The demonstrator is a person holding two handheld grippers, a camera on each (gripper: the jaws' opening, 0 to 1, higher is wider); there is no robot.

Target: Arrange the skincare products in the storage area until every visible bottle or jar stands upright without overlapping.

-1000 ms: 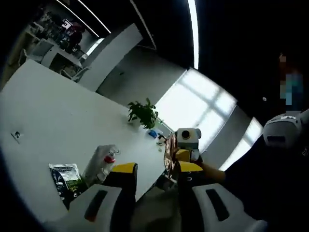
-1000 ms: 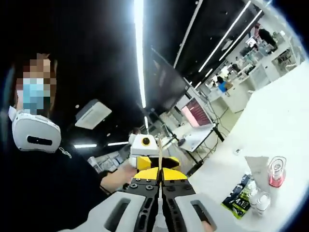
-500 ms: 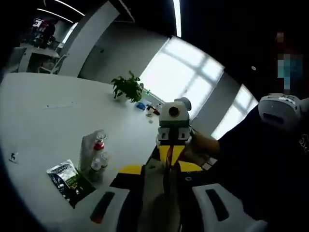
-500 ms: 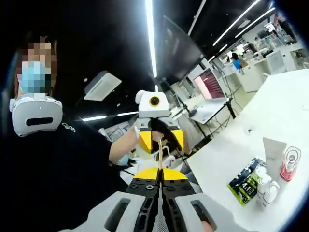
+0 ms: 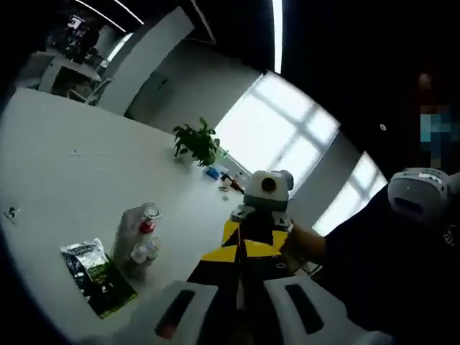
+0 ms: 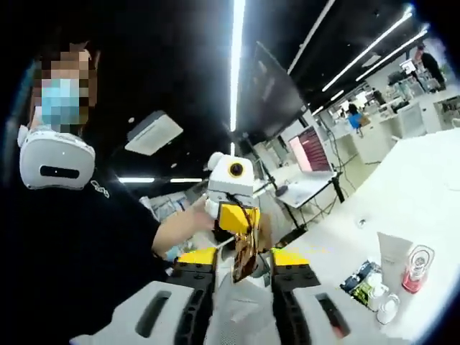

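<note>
Left gripper view: both tools raised face to face beside a white table, skincare products grouped near its edge.
Going from largest to smallest: the table stretches away with a potted plant at its far side. My left tool is clenched, its yellow tips together. My right tool is released, its jaws standing apart with a crinkled brown shiny piece between them; I cannot tell which tool holds it. On the table a pale tube stands upright, touching a clear bottle with a red collar. Two small white bottles stand just in front of them. A dark green sachet lies flat beside the group.
</note>
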